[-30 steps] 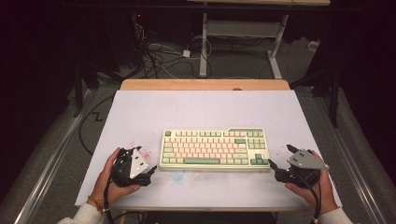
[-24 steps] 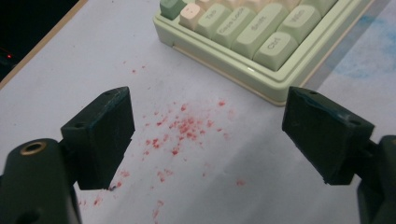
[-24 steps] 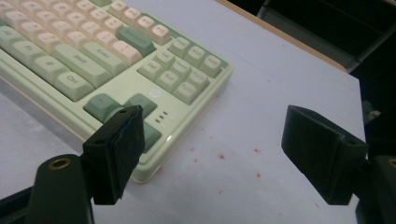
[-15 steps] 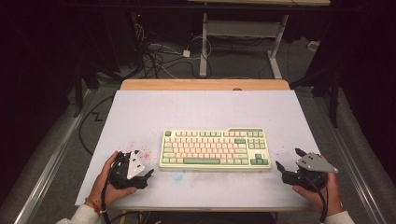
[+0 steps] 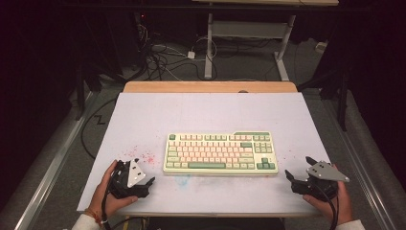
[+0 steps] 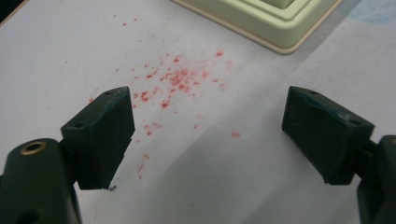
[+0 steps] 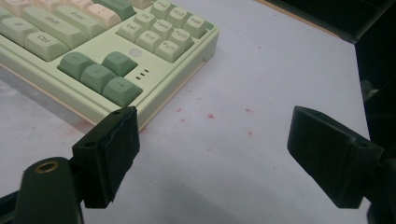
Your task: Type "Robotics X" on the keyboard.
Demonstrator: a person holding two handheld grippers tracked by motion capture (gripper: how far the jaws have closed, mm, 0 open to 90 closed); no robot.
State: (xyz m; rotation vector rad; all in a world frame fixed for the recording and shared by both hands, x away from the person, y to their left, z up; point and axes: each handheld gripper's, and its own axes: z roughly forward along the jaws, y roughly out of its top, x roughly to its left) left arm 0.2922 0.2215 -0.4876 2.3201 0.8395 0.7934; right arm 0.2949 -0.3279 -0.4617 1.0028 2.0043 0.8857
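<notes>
A pale green and pink keyboard (image 5: 220,152) lies flat in the middle of the white table cover (image 5: 206,115). My left gripper (image 5: 145,172) rests near the front left, a short way from the keyboard's left end, open with nothing between its jaws. In the left gripper view the left gripper (image 6: 208,100) frames red specks (image 6: 177,79) and the keyboard's corner (image 6: 271,18). My right gripper (image 5: 298,166) sits off the keyboard's right end. Its jaws have just been opening and nothing is between them. In the right gripper view the right gripper (image 7: 215,116) points past the keyboard's arrow keys (image 7: 100,74).
A wooden table edge (image 5: 210,87) shows beyond the white cover. Behind it, cables (image 5: 163,52) lie on the floor beside a desk frame (image 5: 249,33). Bare white cover lies behind the keyboard and in front of it.
My right gripper has drifted a little to the right and toward the near edge, away from the keyboard's end. The left gripper has hardly shifted.
</notes>
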